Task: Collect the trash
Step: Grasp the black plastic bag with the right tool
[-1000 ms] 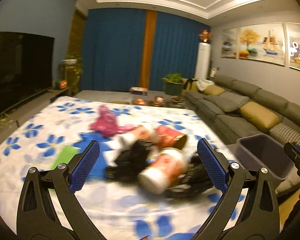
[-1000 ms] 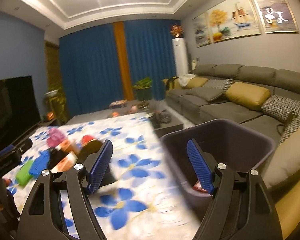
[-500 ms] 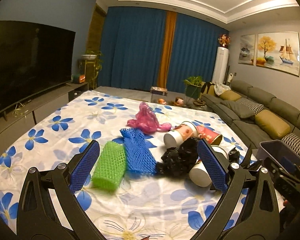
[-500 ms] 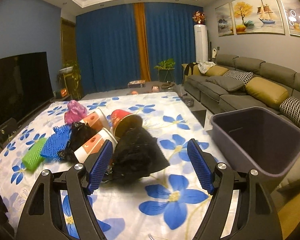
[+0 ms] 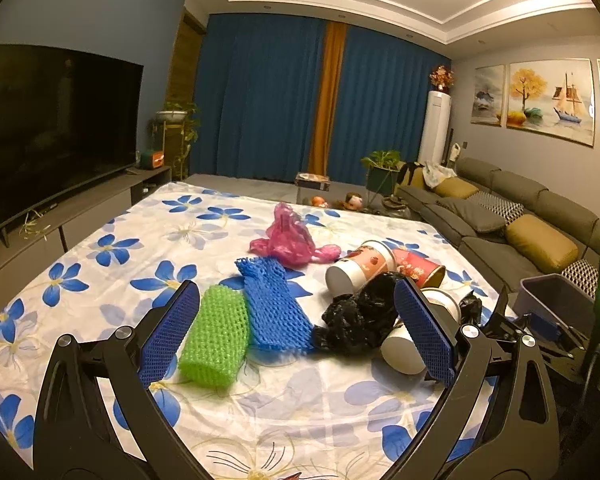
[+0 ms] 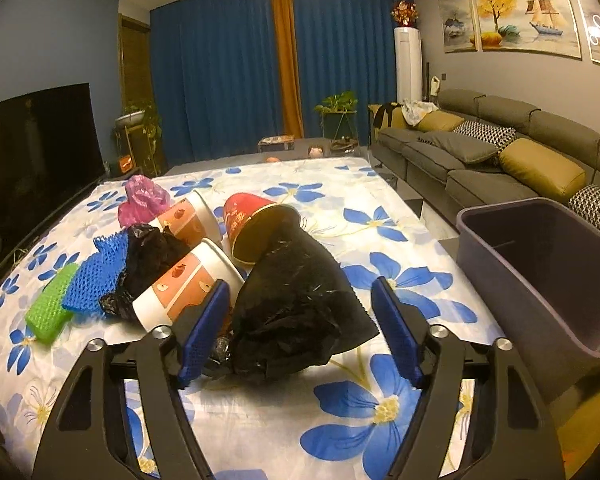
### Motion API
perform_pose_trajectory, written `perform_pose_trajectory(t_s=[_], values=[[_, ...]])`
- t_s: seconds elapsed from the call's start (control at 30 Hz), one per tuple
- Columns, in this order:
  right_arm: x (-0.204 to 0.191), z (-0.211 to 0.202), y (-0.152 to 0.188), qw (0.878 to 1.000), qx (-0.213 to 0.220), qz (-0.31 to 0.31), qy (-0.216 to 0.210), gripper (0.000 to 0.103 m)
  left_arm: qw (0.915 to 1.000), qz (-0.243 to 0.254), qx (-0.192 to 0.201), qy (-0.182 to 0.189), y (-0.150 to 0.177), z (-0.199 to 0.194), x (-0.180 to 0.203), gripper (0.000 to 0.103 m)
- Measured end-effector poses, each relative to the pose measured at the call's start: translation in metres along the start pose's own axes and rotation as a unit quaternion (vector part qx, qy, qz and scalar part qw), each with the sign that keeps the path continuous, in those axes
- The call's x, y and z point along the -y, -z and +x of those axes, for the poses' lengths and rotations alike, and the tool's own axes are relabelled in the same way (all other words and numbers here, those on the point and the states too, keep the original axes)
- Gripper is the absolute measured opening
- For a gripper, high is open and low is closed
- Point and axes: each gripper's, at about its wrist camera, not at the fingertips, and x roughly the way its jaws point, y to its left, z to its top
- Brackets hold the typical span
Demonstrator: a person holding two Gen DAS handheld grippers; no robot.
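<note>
Black crumpled bag (image 6: 300, 304) sits between the right gripper's (image 6: 300, 328) spread, empty fingers, ready for grabbing; left gripper (image 5: 296, 340) hovers open over the netting.

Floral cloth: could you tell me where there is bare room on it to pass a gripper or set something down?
Bare: the floral cloth beyond the red cup, the strip between the black bag and the bin, and left of the green net. Crowded: nets, bags and cups bunched mid-cloth.
</note>
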Motion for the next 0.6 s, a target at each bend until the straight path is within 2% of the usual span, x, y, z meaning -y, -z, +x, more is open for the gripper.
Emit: perform_pose_trajectory(t_s=[0.07,0.17,0.33,0.4,0.5,0.6], values=[[0.001,0.003,0.001,1.000,-0.005,0.001,-0.003,0.065,1.0000,0.002,0.000,0.003,0.000,0.001,0.002,0.096],[0.002,0.007,0.001,1.000,-0.013,0.001,-0.011,0.053,1.0000,0.007,0.000,0.007,0.001,0.002,0.005,0.096],[0.000,0.008,0.001,0.999,-0.022,-0.008,-0.023,0.022,0.9999,0.011,-0.001,0.012,0.002,0.002,0.009,0.096],[-0.002,0.008,0.002,0.999,-0.025,-0.013,-0.027,0.013,0.9998,0.012,-0.002,0.013,0.002,0.001,0.010,0.096],[-0.004,0.005,0.003,0.999,-0.023,-0.019,-0.028,0.006,0.9998,0.014,-0.002,0.015,0.002,0.001,0.011,0.096],[-0.001,-0.002,0.003,0.999,-0.015,-0.017,-0.029,0.004,0.9997,0.016,-0.002,0.019,0.002,0.000,0.012,0.096]])
